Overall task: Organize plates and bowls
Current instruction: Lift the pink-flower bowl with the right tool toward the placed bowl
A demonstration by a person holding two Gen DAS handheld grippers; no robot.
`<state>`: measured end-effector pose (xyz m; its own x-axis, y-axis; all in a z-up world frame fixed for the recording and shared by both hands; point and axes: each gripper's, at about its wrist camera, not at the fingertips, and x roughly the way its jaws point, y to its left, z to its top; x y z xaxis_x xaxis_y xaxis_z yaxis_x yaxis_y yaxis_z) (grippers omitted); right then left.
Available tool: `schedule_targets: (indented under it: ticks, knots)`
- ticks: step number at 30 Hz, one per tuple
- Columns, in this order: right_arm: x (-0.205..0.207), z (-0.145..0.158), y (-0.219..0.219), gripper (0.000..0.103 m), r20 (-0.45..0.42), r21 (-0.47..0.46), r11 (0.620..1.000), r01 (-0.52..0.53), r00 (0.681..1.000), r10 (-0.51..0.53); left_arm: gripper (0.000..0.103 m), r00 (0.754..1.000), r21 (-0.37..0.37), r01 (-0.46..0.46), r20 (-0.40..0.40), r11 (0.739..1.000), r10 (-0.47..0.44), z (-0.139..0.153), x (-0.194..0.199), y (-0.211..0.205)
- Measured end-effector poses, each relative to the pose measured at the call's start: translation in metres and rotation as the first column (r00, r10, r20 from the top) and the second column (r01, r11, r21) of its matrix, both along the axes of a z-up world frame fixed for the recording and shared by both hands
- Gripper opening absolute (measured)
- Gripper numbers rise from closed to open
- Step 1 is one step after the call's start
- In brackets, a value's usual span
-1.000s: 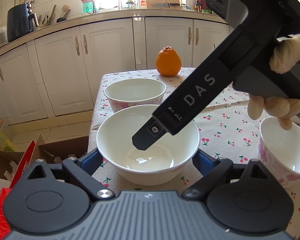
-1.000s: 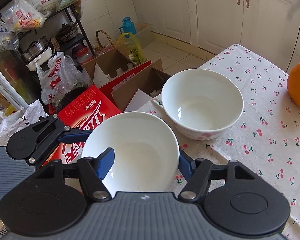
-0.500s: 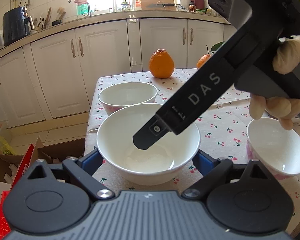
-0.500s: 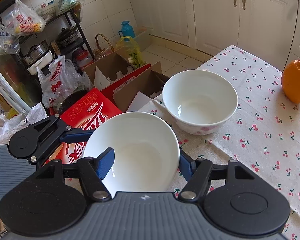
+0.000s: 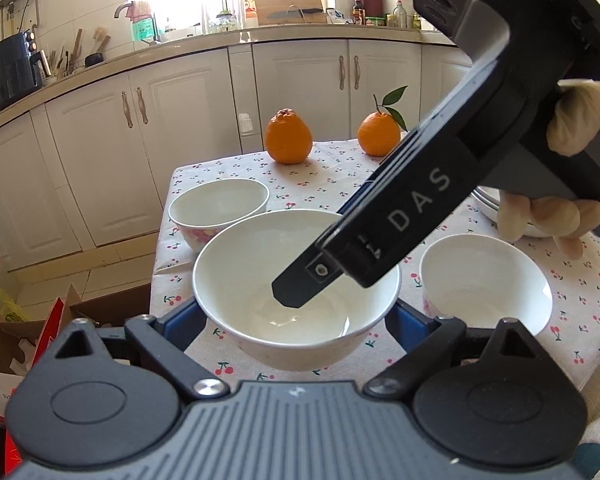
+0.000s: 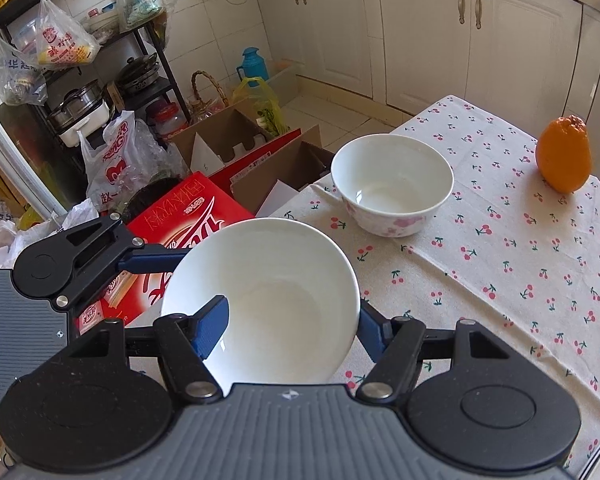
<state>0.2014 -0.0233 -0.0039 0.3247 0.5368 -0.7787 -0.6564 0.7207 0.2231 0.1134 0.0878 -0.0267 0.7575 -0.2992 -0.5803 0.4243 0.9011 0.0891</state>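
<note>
While both my tools are clamped on the plain white bowl (image 5: 296,300), left tool (image 5: 296,320) across its sides, right tool (image 6: 288,316) pinching its rim, I'd nest it next into the flowered bowl (image 6: 392,184) just ahead on the table (image 6: 520,264).

A bowl (image 5: 296,300) sits between the left gripper's (image 5: 296,320) fingers (image 5: 180,318), above the table's (image 5: 340,168) near edge. The right gripper (image 6: 288,320) straddles its wall, one finger (image 6: 210,324) inside, one outside. A second bowl (image 5: 219,210) stands behind it to the left, a third (image 5: 485,280) to its right. Two oranges (image 5: 289,136) sit at the far edge. Behind the hand (image 5: 556,216) there is perhaps a stack of plates (image 5: 487,202). Boxes (image 6: 188,220) lie on the floor left of the table.
</note>
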Motion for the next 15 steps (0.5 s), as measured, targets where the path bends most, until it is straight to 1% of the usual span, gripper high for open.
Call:
schedule_targets:
  ticks: [4, 9, 15]
  knots:
    - [-0.013, 0.005, -0.009, 0.073, -0.007, 0.014, 1.0, 0.0, 1.0, 0.0, 0.095, 1.0, 0.005, 0.011, -0.013, 1.0, -0.011, 0.004, -0.009, -0.006]
    - [-0.032, 0.011, -0.017, 0.073, 0.02, -0.002, 1.0, -0.005, 1.0, 0.005, 0.095, 0.999, 0.017, 0.035, -0.008, 0.999, -0.034, 0.011, -0.023, -0.015]
    - [-0.046, 0.019, -0.037, 0.074, 0.036, 0.007, 1.0, 0.024, 0.999, -0.024, 0.095, 0.998, 0.005, 0.069, -0.013, 0.998, -0.069, 0.018, -0.029, -0.03]
